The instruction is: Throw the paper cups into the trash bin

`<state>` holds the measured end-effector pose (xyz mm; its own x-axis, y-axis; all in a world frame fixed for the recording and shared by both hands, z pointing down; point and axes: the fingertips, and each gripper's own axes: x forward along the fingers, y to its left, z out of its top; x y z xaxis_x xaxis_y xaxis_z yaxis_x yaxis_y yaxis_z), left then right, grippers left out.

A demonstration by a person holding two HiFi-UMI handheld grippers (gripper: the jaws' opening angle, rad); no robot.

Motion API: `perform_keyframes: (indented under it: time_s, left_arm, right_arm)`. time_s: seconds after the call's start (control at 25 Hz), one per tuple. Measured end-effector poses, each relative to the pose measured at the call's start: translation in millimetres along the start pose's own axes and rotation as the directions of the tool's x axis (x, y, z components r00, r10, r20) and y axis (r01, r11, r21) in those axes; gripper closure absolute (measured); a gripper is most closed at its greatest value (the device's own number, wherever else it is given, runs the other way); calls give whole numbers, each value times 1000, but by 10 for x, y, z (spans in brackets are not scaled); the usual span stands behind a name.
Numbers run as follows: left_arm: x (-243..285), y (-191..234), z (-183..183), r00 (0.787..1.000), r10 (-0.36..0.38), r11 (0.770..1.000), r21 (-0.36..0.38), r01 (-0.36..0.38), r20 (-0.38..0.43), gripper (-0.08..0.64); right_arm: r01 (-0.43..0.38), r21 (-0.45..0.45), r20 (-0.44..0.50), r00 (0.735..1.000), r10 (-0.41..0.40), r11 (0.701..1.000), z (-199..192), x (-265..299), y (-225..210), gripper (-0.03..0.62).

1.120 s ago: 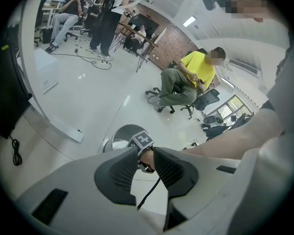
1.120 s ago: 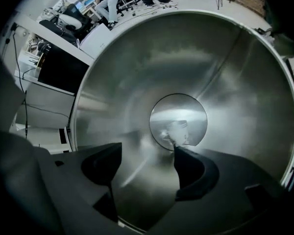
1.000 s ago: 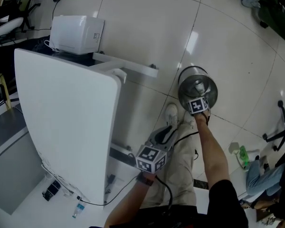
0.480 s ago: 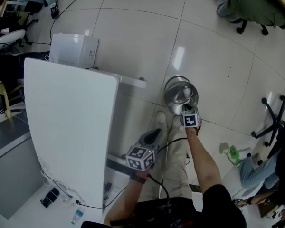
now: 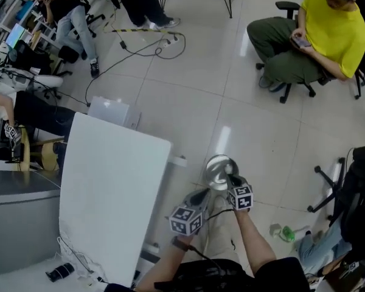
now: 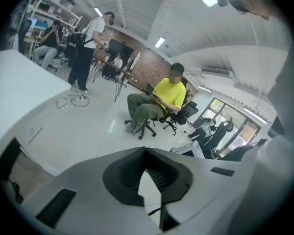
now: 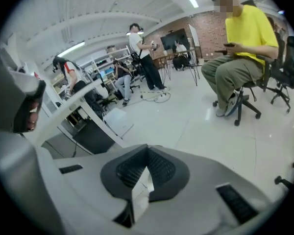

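The round metal trash bin (image 5: 218, 170) stands on the floor just past the table's corner, its shiny lid facing up. My right gripper (image 5: 232, 181) hovers at the bin's near edge, jaws shut and empty. My left gripper (image 5: 196, 198) hangs lower left of the bin, above the person's trouser leg, also shut on nothing. In the left gripper view the left gripper (image 6: 146, 154) has its pads pressed together, and the right gripper (image 7: 147, 150) shows the same in its own view. No paper cup shows in any view.
A white table (image 5: 112, 193) fills the left. A white box (image 5: 112, 111) sits on the floor beyond it. Cables (image 5: 147, 43) trail across the tiles. A seated person in yellow (image 5: 328, 32), an office chair base (image 5: 328, 187) and a green bottle (image 5: 286, 233) are at the right.
The head view has tilted up, so much more of the room shows. The right gripper has drawn back from above the bin lid to its near edge.
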<state>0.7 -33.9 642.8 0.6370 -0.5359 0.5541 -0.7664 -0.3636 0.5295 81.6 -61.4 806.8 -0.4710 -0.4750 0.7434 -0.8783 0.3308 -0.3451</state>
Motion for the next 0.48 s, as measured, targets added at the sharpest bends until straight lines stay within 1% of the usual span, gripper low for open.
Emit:
perform_keyframes:
  time_s: [0.12, 0.2, 0.28, 0.4, 0.48]
  left_arm:
    - [-120, -241, 436, 998, -29, 999, 39, 26, 59, 557]
    - [-232, -457, 625, 995, -66, 997, 55, 62, 76, 557]
    - [-396, -585, 806, 992, -88, 994, 74, 81, 94, 557]
    - [-686, -645, 1137, 985, -101, 989, 118, 85, 140, 557]
    - [-870, -690, 1361, 980, -106, 981, 177, 75, 171, 557]
  right_arm:
    - [-26, -2, 89, 996, 27, 1000, 493, -406, 168, 586]
    - [-13, 5, 143, 990, 12, 1000, 711, -806, 231, 586]
    - [-5, 18, 198, 980, 2, 1000, 894, -1159, 332, 586]
    - [-4, 29, 294, 956, -5, 1000, 1204, -1580, 510, 586]
    - [5, 23, 371, 929, -13, 1000, 1454, -1883, 594, 586]
